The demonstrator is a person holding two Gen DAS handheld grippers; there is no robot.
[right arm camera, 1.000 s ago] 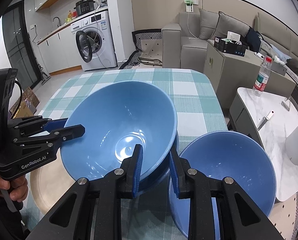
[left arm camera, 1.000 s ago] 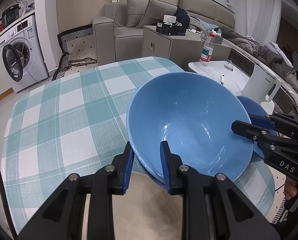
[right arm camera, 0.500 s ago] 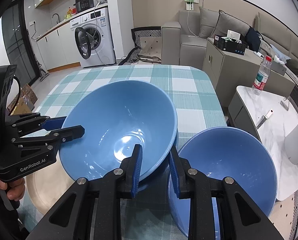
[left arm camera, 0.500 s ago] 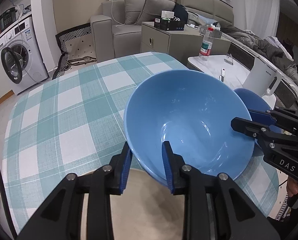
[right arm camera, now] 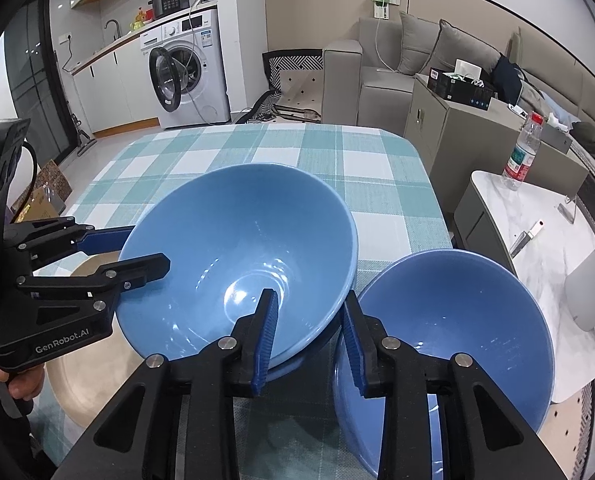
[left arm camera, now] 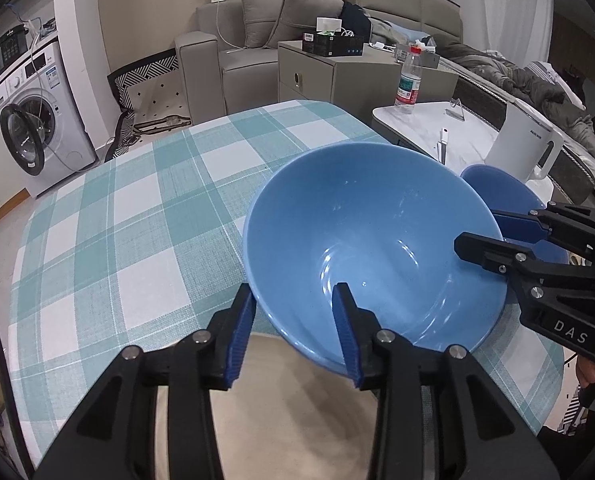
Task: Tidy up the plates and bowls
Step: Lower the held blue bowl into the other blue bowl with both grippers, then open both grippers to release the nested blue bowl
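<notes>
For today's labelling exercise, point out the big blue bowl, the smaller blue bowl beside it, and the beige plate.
Big blue bowl (right arm camera: 257, 264): right wrist view, on its inner wall near the bottom.
Smaller blue bowl (right arm camera: 457, 328): right wrist view, on its inside.
Beige plate (right arm camera: 81, 376): right wrist view, on its bare surface left of the big bowl.

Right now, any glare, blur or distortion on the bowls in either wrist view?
Left wrist: sharp, light streaks inside the big bowl, strong fisheye bending of the tablecloth, dark corner vignette. Right wrist: sharp too, glare ring at the big bowl's bottom, fainter on the small bowl.
</notes>
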